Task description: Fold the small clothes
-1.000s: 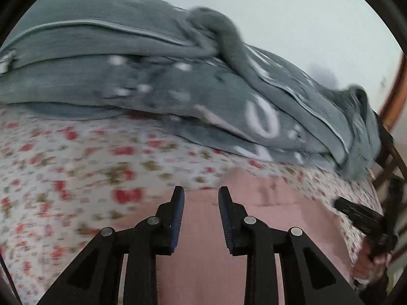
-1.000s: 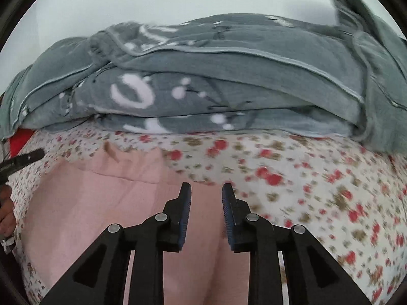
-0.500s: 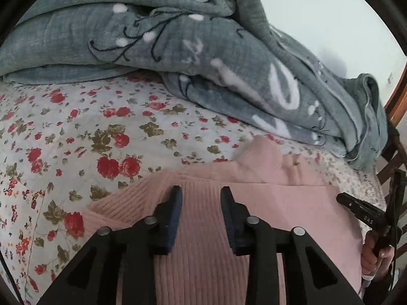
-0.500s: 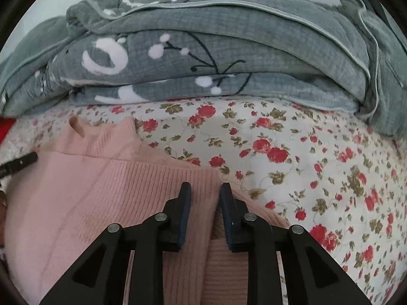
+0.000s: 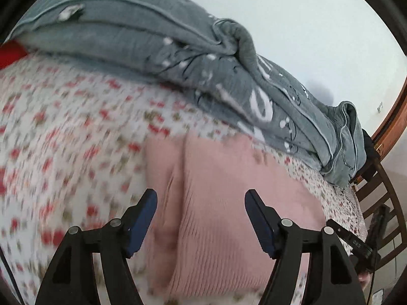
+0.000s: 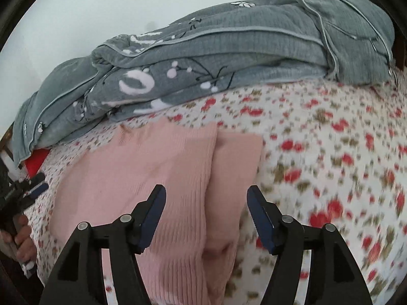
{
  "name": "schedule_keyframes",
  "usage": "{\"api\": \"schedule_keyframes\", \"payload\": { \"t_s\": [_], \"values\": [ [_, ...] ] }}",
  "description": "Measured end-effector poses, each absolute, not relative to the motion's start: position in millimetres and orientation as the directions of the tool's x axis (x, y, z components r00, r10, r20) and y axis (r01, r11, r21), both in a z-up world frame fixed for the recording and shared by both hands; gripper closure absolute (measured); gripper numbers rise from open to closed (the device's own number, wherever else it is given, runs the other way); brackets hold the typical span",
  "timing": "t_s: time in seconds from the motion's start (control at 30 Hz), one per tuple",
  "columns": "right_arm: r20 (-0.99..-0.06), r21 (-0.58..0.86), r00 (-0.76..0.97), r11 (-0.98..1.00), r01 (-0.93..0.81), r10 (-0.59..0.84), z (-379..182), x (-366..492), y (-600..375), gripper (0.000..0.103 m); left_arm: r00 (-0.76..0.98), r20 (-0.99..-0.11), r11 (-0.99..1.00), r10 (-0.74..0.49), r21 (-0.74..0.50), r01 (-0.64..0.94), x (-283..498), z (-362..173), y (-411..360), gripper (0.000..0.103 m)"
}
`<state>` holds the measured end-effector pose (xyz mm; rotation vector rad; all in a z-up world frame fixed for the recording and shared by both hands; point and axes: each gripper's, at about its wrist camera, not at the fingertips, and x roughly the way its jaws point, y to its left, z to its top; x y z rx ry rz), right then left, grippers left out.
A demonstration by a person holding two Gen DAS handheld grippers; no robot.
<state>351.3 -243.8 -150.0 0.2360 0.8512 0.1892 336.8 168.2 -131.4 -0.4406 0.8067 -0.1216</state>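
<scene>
As it lies flat, pink ribbed sweater, creased

Soft, even daylight fills both fisheye views, with no glare and only a faint grey shadow on the pale wall. Motion blur smears the floral bedsheet, perhaps worst toward the outer sides. The grey blanket stays sharper. Edges bend strongly inside a dark circular rim.

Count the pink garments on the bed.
1: a pink ribbed sweater lying on the floral sheet, in front of the grey quilt, below both open grippers. More could be hidden.
</scene>
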Motion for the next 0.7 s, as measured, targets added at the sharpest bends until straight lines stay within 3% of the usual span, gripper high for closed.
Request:
{"api": "schedule_keyframes", "payload": {
  "t_s": [0.23,0.47,0.6,0.63,0.67,0.7],
  "values": [
    [-0.737,0.312,0.617,0.949,-0.05,0.275,-175,352,-238,0.038,0.603,-0.733,0.88,-0.316,-0.464,-0.103,350,-172,172,0.032],
    [-0.746,0.312,0.603,0.948,-0.058,0.282,-182,360,-237,0.035,0.616,-0.695,0.823,-0.372,-0.553,-0.127,367,-182,188,0.032],
    [-0.745,0.336,0.594,0.94,-0.058,0.304,-185,365,-241,0.035,0.624,-0.697,0.835,-0.354,-0.536,-0.126,370,-183,185,0.035],
    [-0.746,0.336,0.593,0.94,-0.061,0.304,-185,366,-240,0.035,0.625,-0.703,0.842,-0.339,-0.522,-0.132,372,-182,183,0.042],
    [-0.746,0.336,0.592,0.94,-0.063,0.306,-185,367,-240,0.035,0.627,-0.71,0.849,-0.322,-0.51,-0.142,372,-182,182,0.059],
    [-0.744,0.341,0.59,0.938,-0.068,0.313,-185,368,-240,0.035,0.627,-0.711,0.845,-0.317,-0.512,-0.153,372,-183,183,0.063]
  ]
}}
